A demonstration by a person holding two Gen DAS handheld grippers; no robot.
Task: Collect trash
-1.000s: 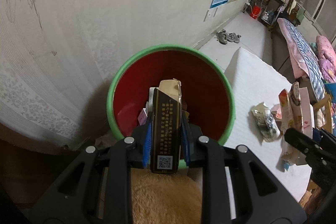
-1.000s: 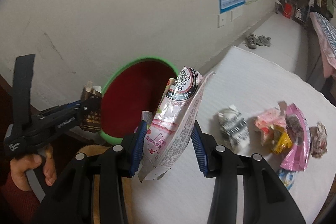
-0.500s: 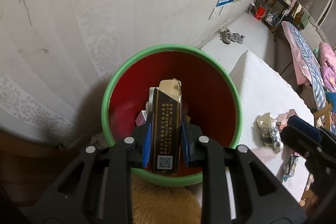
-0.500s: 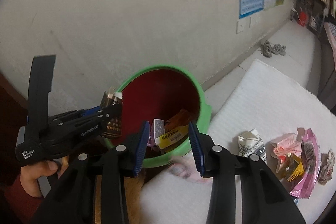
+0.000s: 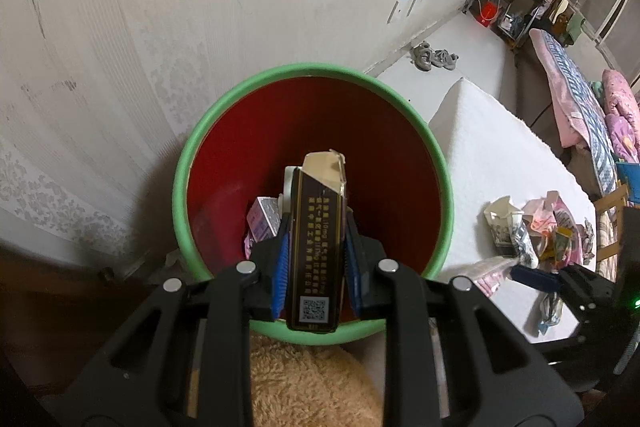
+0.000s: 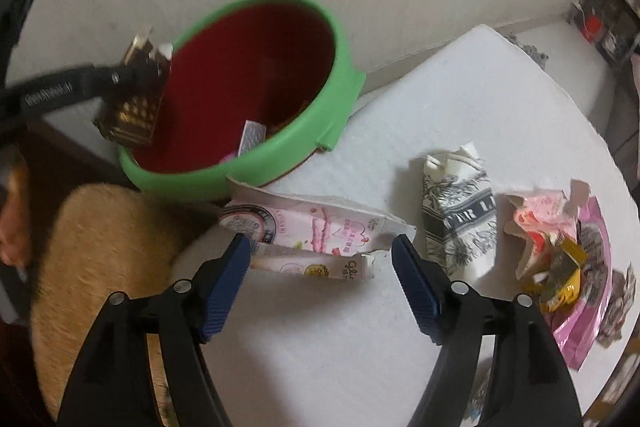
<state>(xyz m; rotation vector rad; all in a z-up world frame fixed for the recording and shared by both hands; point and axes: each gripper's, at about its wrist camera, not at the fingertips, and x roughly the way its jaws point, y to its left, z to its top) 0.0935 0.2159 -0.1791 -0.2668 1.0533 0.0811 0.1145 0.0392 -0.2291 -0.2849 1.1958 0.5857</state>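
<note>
My left gripper is shut on a dark brown cigarette box and holds it over the near rim of the green bin with a red inside. The box and bin also show in the right wrist view, box, bin. My right gripper is open and empty above the white table. A pink and white snack wrapper lies on the table just past its fingertips, beside the bin. Small packets lie inside the bin.
On the white table lie a black-and-white printed bag, crumpled pink and yellow wrappers and a pink pouch. A tan fluffy cushion sits at the near left. A wall stands behind the bin.
My right gripper let go of the pink snack wrapper, which now lies on the table beside the bin, and opened wider. My left gripper moved the box further over the bin.
</note>
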